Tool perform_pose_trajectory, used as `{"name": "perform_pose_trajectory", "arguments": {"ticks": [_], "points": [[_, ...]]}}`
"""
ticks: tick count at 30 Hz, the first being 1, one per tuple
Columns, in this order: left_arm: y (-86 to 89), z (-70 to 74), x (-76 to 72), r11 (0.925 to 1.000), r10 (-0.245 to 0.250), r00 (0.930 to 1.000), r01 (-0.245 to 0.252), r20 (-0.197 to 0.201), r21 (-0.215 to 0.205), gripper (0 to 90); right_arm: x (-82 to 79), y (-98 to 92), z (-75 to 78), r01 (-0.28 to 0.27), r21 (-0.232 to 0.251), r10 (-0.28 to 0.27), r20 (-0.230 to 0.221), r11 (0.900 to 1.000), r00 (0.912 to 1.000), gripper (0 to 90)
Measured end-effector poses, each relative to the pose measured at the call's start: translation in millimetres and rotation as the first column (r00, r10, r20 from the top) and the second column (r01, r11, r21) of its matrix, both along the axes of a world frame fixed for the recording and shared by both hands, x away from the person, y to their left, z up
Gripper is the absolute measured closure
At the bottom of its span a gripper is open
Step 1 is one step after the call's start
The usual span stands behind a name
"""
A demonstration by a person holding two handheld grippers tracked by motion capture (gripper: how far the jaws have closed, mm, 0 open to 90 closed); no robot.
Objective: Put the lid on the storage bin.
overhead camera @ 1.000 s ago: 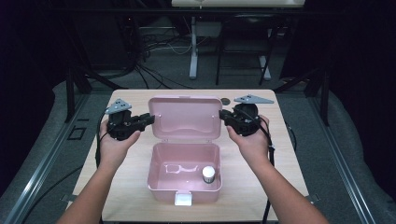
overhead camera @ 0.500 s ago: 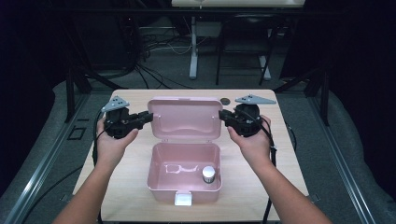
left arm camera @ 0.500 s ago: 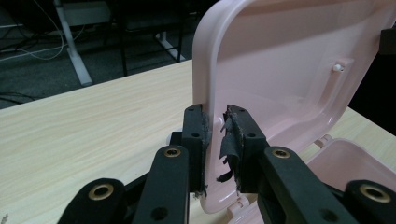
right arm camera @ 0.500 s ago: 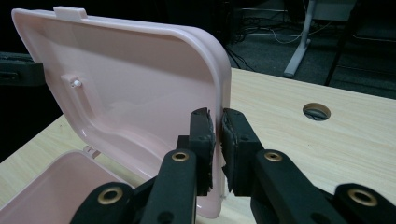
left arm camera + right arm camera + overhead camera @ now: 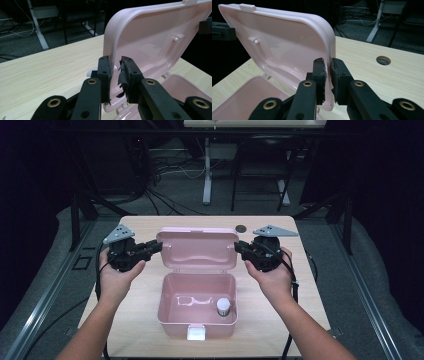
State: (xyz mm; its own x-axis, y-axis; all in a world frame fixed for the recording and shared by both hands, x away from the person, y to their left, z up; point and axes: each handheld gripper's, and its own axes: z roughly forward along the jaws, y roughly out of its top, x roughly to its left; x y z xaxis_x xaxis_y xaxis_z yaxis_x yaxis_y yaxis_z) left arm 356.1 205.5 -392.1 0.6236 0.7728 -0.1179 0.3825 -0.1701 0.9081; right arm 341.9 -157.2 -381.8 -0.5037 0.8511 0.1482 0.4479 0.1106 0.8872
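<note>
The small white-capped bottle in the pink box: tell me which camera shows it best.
The high view. It looks straight down into the open box, where the bottle stands upright near the right wall. The left gripper view and the right gripper view face the raised lid and catch just a corner of the box's inside, without the bottle.

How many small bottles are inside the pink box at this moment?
1. The small bottle with a white cap stands upright at the right side of the pink box, near its front wall. None seems hidden.

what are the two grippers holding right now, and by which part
Both hold the pink box's raised lid: left gripper on its left side edge, right gripper on its right side edge.
</note>
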Motion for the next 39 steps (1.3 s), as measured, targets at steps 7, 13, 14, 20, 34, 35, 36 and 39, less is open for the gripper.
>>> {"name": "perform_pose_trajectory", "arguments": {"ticks": [7,13,14,20,34,35,36,39], "points": [[3.2,0.5,-9.6,0.9999,-0.009,0.9999,0.009,0.006,-0.011,79.1,-9.9,-1.4,-1.1,-0.013,0.013,0.013,0.011,1.000,0.9999,81.7],[4.2,-1.0,-14.8,0.9998,-0.013,0.9999,0.013,0.007,-0.016,79.8,-16.3,-2.7,-2.0,-0.024,0.020,0.024,0.011,1.000,0.9997,81.7],[4.2,-1.3,-16.1,0.9998,-0.012,0.9999,0.012,0.006,-0.018,79.9,-17.6,-3.1,-2.1,-0.026,0.019,0.026,0.008,0.999,0.9996,81.6],[3.8,-3.5,-23.9,0.9997,-0.010,0.9996,0.011,0.024,-0.021,79.8,-24.5,-5.4,-5.9,-0.036,0.035,0.036,0.010,0.999,0.9993,81.5],[6.2,-9.1,-39.6,0.9989,-0.025,0.9987,0.027,0.043,-0.037,79.2,-37.3,-8.0,-13.9,-0.055,0.051,0.053,0.031,0.997,0.9981,80.6],[6.3,-9.5,-40.5,0.9990,-0.026,0.9989,0.027,0.040,-0.034,79.2,-38.0,-8.1,-14.4,-0.056,0.055,0.054,0.029,0.997,0.9981,80.4],[5.9,-10.3,-41.2,0.9989,-0.025,0.9987,0.027,0.044,-0.038,79.2,-38.6,-8.7,-14.8,-0.057,0.057,0.056,0.029,0.997,0.9980,80.4],[5.9,-10.9,-43.3,0.9990,-0.028,0.9986,0.029,0.046,-0.034,78.8,-40.5,-9.4,-15.5,-0.060,0.062,0.059,0.029,0.996,0.9979,79.9]]}}
